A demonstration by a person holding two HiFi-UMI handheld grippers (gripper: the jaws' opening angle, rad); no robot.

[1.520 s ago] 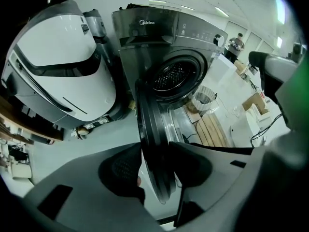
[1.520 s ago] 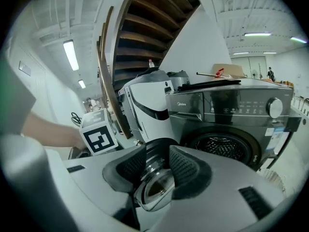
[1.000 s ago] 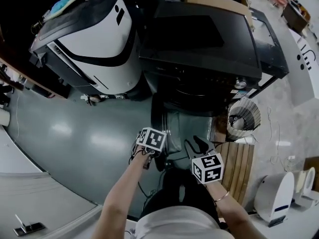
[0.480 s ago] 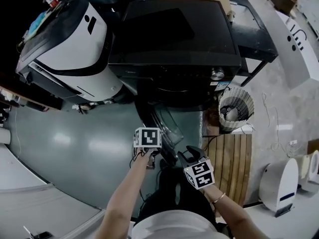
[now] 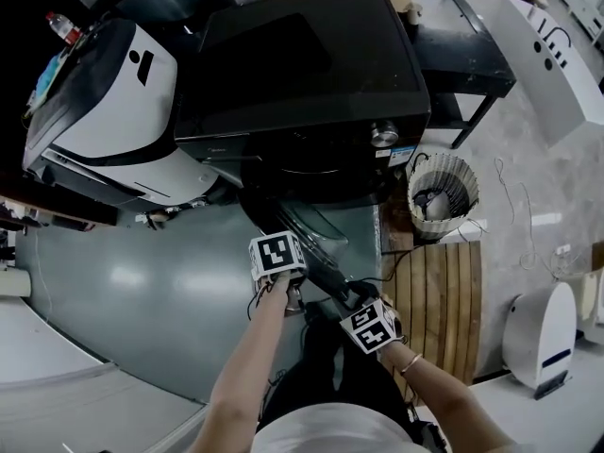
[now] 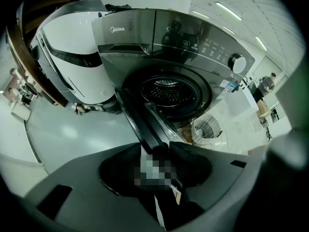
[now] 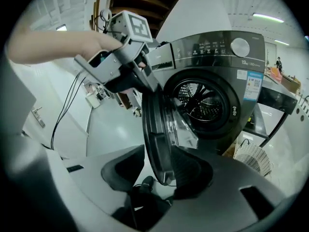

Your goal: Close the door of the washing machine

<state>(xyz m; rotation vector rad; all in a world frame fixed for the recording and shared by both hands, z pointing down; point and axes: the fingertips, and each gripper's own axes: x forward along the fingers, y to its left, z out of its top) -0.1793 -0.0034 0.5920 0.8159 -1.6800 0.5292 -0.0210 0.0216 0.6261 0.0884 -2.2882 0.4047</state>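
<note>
Both hands have come in closer to the washing machine (image 5: 302, 74) in the last sec, so the push can start soon, I think. Its door (image 5: 319, 242) hangs open in front of the machine's drum, not shut yet. L gripper (image 6: 157, 146) is clamped on the door's top rim. R gripper (image 7: 159, 173) has just been opening. The door's low rim sits btwn its jaws, pads not pressing.
</note>
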